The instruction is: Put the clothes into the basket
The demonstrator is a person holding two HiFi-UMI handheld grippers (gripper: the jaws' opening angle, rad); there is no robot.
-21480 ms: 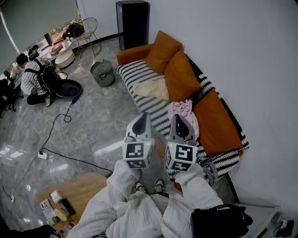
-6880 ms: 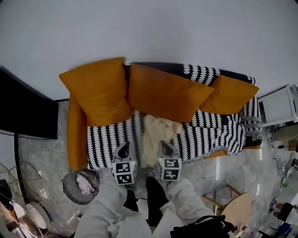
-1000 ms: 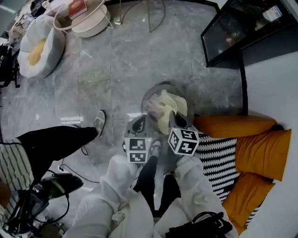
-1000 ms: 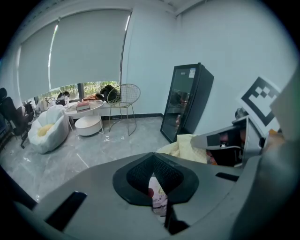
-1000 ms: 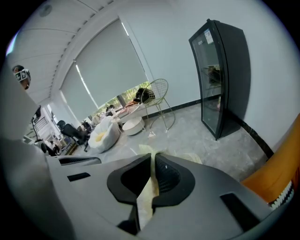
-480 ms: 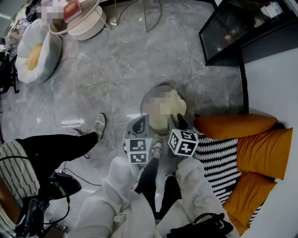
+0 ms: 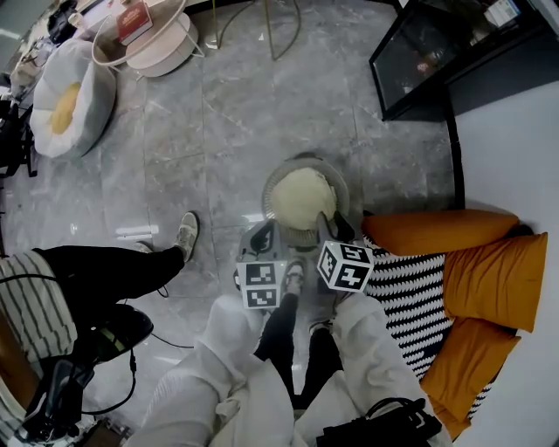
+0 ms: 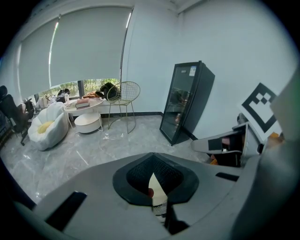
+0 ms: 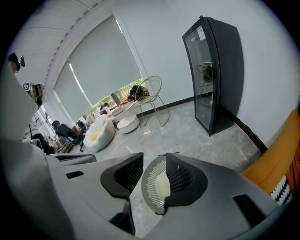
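Each gripper's cube carries black-and-white square markers, patterns only, no words. My left gripper has its ribbed black pads pressed together at the tips and pinches nothing. Only a thin wedge stays between the pads, and a sliver of pale cloth shows through it. My right gripper has its jaws spread, with nothing between the pads. Through that gap I see the round basket, its rim cut into thin pale slats.

The cream garment lies soft and rumpled inside the basket and fills it. The basket stands on the glossy grey marble-look floor, just ahead of both grippers.

To my right is a sofa with a black-and-white striped cover and smooth orange cushions. Farther off stands a tall black glass-fronted cabinet. A small label sits near its top, too small to read. Beyond it are a gold wire chair and a round white surface bearing a red book whose print I cannot make out.
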